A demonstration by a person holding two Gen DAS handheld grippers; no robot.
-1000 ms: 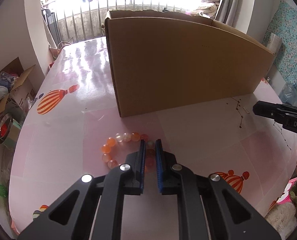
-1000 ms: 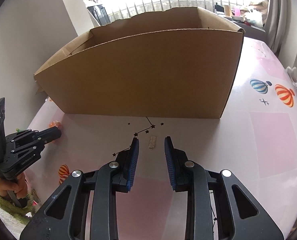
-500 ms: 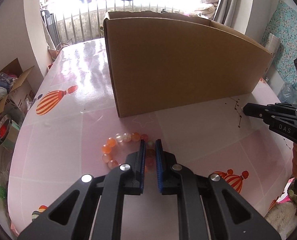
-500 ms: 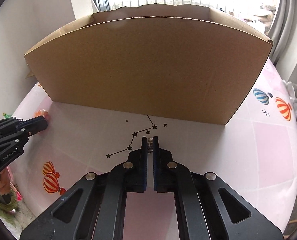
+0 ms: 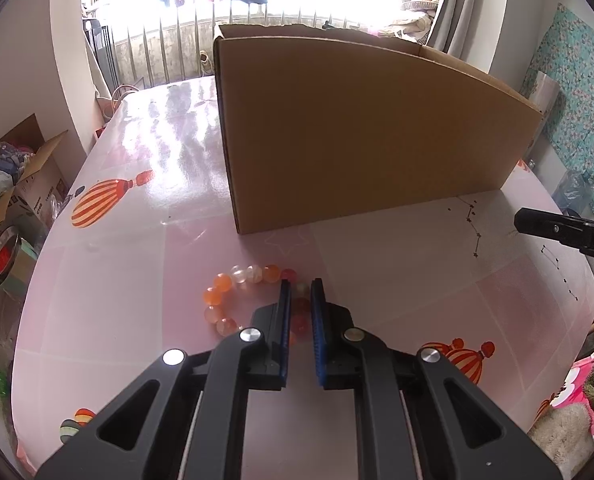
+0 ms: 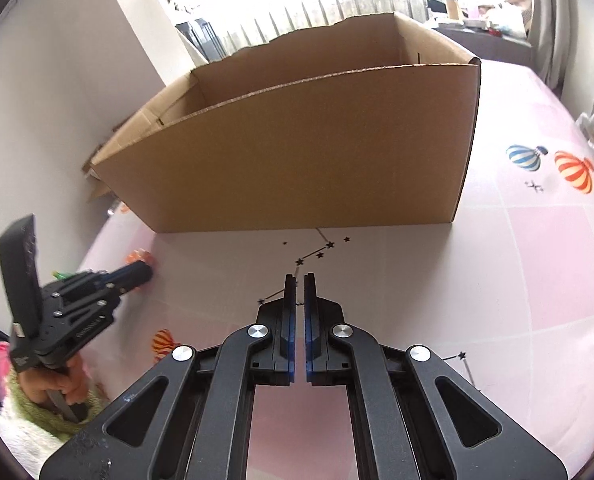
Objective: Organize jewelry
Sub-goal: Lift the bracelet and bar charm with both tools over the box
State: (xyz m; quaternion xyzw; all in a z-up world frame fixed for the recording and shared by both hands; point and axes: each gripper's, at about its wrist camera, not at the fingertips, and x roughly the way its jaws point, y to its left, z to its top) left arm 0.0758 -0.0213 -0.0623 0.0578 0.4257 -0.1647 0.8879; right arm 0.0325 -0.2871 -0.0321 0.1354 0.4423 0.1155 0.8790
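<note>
Bead bracelet [image 5: 241, 296]: lower centre of left wrist view, flat on the pink table [image 5: 137, 240]; probably smooth, hard, light beads on a limp string; best pinched across one or two beads.
Left gripper [image 5: 300, 304]: narrow, pads closed on the bracelet's right-hand beads.
Cardboard box [image 5: 357, 140]: upper centre, open-topped; its tall near wall stands in the way, calling for a lift over it.
Right gripper [image 6: 300, 292]: closed to a slit; the small clasp piece cannot be made out between the pads.
</note>
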